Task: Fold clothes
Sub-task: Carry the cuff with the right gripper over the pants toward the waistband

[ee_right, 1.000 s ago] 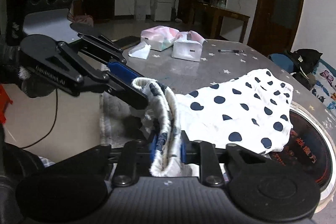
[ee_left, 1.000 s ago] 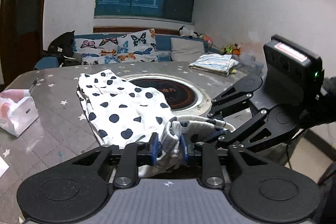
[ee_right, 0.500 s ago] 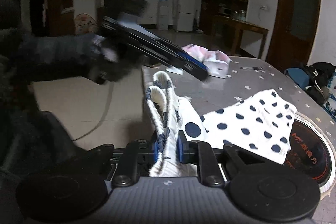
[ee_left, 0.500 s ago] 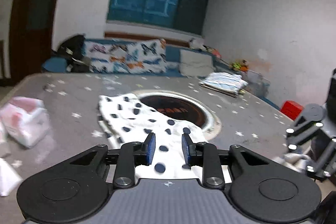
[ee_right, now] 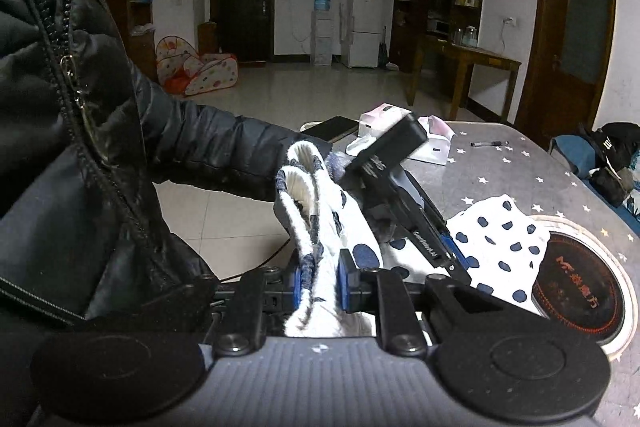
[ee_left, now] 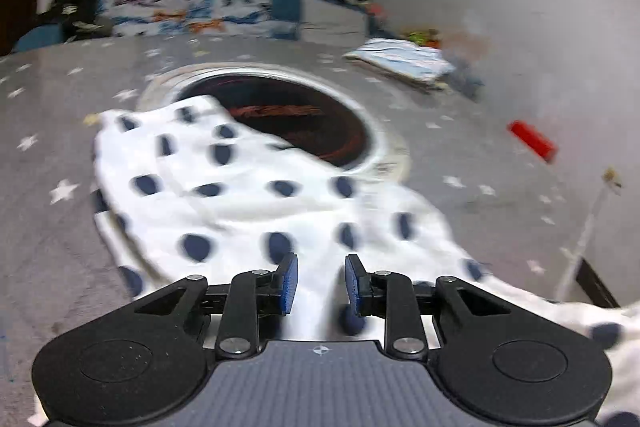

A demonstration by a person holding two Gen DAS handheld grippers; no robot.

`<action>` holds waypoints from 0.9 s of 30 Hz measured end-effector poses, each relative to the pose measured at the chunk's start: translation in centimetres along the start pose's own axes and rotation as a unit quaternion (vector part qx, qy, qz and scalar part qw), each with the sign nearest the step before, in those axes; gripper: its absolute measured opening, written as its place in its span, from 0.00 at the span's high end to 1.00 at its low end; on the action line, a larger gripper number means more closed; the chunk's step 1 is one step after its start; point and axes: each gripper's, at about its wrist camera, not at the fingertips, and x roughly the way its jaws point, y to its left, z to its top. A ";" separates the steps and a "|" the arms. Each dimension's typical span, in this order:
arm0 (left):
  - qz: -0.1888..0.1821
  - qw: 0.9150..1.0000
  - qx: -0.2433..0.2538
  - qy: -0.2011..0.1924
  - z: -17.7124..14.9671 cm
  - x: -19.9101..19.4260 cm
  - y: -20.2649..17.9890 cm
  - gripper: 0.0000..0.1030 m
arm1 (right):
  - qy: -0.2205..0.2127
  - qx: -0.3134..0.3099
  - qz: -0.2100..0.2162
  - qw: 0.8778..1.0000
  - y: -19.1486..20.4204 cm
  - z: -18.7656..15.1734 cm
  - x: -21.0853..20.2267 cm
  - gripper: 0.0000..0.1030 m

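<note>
A white garment with dark blue dots [ee_left: 248, 203] lies on the grey star-patterned table [ee_left: 60, 99], one end over the round hotplate [ee_left: 288, 123]. My left gripper [ee_left: 320, 281] is open and empty, just above the cloth's near part. It shows in the right wrist view [ee_right: 452, 259] too, angled down toward the cloth [ee_right: 504, 243]. My right gripper [ee_right: 321, 285] is shut on the garment's ribbed waistband [ee_right: 304, 203] and holds it lifted off the table at the near edge.
A folded pale blue garment [ee_left: 400, 61] lies at the table's far right. Tissue packs [ee_right: 434, 143], a dark flat object [ee_right: 328, 127] and a pen [ee_right: 489, 143] lie at the table's other end. My jacket sleeve [ee_right: 208, 151] crosses the right wrist view.
My left gripper let go of the waistband, opened and swung over the garment on the table. My right gripper kept its hold and lifted the waistband higher.
</note>
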 end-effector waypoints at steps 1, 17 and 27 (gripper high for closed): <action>0.010 1.000 -0.011 -0.008 0.0 -0.4 0.4 0.77 | 0.000 0.002 -0.001 1.000 -0.1 0.0 0.0 0.85; -0.009 0.996 -0.076 -0.041 -2.4 -4.0 3.6 0.77 | -0.045 0.018 -0.048 0.998 -5.8 2.7 0.0 0.85; -0.047 0.987 -0.142 -0.064 -4.5 -6.3 6.4 0.77 | -0.072 0.042 -0.069 0.994 -14.6 6.6 3.8 0.86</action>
